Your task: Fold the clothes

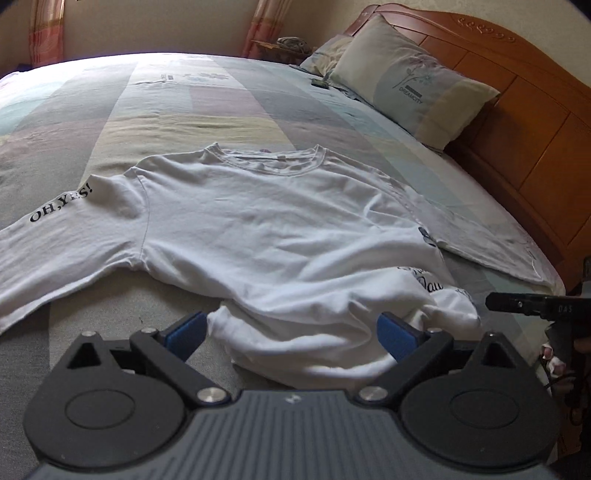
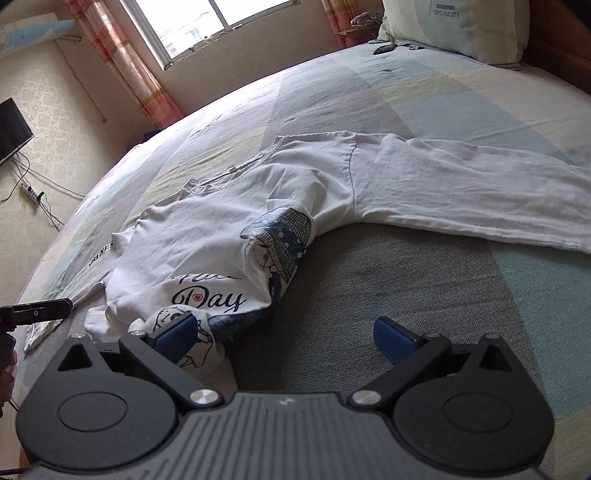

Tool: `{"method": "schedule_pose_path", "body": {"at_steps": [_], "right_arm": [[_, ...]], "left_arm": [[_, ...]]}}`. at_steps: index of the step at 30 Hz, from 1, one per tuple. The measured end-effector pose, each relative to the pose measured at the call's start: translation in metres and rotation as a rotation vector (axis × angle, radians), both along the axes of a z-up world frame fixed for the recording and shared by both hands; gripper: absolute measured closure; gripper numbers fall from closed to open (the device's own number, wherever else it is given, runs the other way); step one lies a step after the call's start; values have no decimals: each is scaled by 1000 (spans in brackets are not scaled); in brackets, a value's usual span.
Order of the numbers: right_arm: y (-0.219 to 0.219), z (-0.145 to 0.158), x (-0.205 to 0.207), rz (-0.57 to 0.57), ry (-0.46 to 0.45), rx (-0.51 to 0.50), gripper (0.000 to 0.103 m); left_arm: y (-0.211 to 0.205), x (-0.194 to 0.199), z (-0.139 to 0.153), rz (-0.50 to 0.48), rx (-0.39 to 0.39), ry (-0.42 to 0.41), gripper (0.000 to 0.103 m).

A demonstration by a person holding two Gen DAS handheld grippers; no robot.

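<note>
Hovering low over the near edge of the bed (image 1: 92, 295), the left gripper (image 1: 291, 334) tilts down with its blue pads (image 1: 186, 334) spread wide; the bunched hem of the shirt (image 1: 258, 229) lies between them, but neither pad presses it, so it is released. Beside it, the right gripper (image 2: 286, 334) also tilts down and is released, its jaws apart, its left pad over the crumpled printed hem and its right pad over bare bedcover. A hand (image 1: 554, 360) shows at the right edge of the left view, under the right gripper's dark body. The white long-sleeved shirt lies spread on the bed, neck away from the grippers; one sleeve (image 1: 55, 236) printed "OH,YES!" reaches left, the other (image 2: 480, 192) reaches right, and the lower body is rucked up, showing a cartoon print and the word "Day". The bedcover is a pastel patchwork. At the right stand a pillow (image 1: 413, 81) and a wooden headboard (image 1: 535, 122). Across the room are a window (image 2: 207, 18) with checked curtains (image 2: 122, 59) and a dark screen (image 2: 11, 129) on the wall.
</note>
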State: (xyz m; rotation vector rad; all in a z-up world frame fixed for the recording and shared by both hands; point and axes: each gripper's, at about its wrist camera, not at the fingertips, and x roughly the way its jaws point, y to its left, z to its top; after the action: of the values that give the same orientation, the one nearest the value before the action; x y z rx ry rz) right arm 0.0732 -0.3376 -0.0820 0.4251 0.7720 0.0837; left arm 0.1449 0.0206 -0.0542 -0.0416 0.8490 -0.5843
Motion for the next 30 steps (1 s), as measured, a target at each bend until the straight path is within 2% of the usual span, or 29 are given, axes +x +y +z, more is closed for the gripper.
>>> {"method": "schedule_pose_path", "body": {"at_steps": [5,7,9,12,16,19,25,30], "right_arm": [[29,6,-15,201,1,2,0],[45,1,-17,243,24,-52,0],[60,-6,-13,252,54,-147,0],[76,-15,-5,253,91,-293,0],[90,-18,8,281,83,-406,0],[91,-15,26,264,70,-444,0],[80,9,73,235,-13,-441,0],[74,19,128,236,-61,-457,0]], "left_arm": [[-1,-32,-16,19,-28,38,5],[-4,-32,-26,47,18,42,5],[-7,-29,-35,65,58,34,5],[-13,-16,-49,68,81,83,5],[-21,1,-49,65,90,61,5],[-22,18,-41,69,71,33,5],[-26,60,-23,70,52,-30,5],[-33,106,-21,79,53,-62,4]]}}
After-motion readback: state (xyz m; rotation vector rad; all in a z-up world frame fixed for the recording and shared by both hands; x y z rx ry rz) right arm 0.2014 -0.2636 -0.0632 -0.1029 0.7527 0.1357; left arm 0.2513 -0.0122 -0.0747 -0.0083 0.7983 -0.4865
